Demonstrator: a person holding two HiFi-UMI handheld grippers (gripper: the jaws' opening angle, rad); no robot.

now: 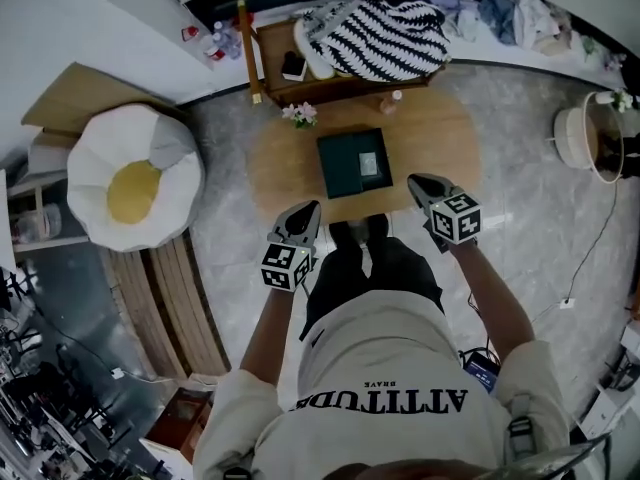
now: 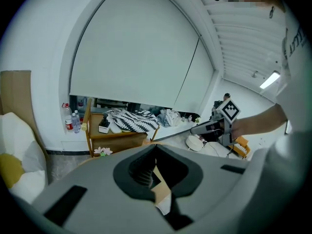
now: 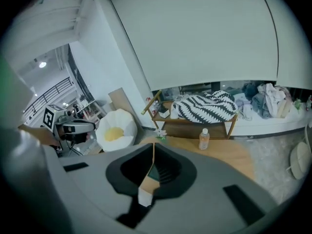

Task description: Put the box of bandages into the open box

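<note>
A dark green open box (image 1: 337,168) sits in the middle of the round wooden table (image 1: 280,168). A small pale box of bandages (image 1: 371,163) lies inside it on the right. My left gripper (image 1: 303,212) hangs over the table's near edge, left of the box, shut and empty. My right gripper (image 1: 420,184) hangs right of the box, near its front corner, also shut with nothing held. In the left gripper view the left gripper (image 2: 156,147) shows its jaws meeting, and the right gripper (image 2: 202,128) is seen off to the side. The right gripper (image 3: 153,147) shows the same in its own view.
A small flower (image 1: 300,114) and a bottle (image 1: 388,100) stand at the table's far edge. Behind is a low wooden shelf (image 1: 275,63) with a striped blanket (image 1: 380,33). A white and yellow beanbag (image 1: 135,183) lies at left, a white round appliance (image 1: 578,138) at right.
</note>
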